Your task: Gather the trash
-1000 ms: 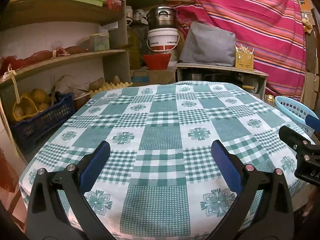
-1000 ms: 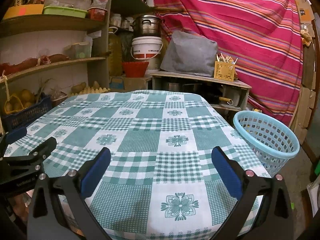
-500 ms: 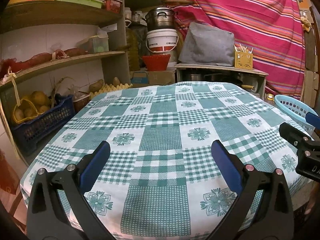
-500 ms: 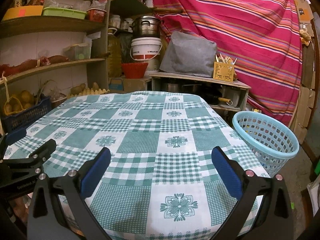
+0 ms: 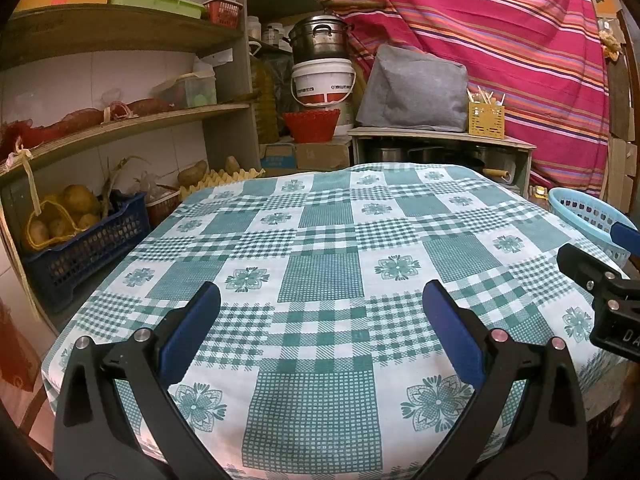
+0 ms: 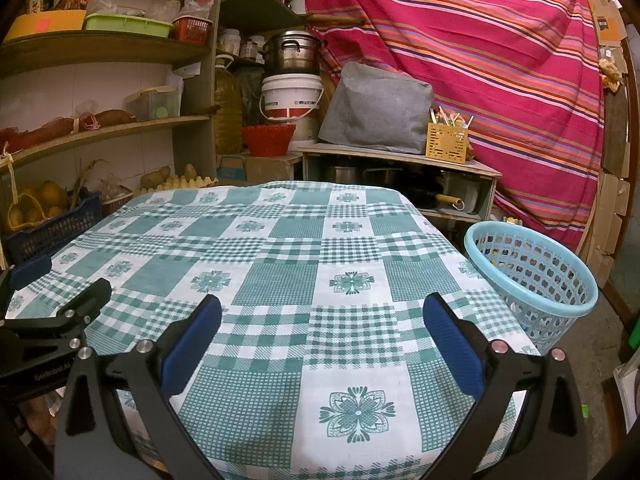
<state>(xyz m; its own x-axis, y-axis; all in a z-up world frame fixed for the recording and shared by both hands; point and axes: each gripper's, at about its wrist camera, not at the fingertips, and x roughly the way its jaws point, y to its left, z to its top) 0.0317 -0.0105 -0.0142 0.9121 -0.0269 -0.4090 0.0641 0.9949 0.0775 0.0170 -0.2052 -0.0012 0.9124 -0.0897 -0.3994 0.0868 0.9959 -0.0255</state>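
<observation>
Left gripper (image 5: 320, 312) nudged forward — "GenRobot" lettering, jaws apart

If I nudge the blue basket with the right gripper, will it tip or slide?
The blue basket is perforated plastic, so probably light; it would likely slide or tip easily. It already looks tilted beside the table. The right gripper is open.

The left gripper (image 5: 320, 308) hangs wide-jawed over the checked tablecloth (image 5: 320, 248) (blue basket (image 5: 584, 216) at right).
</observation>
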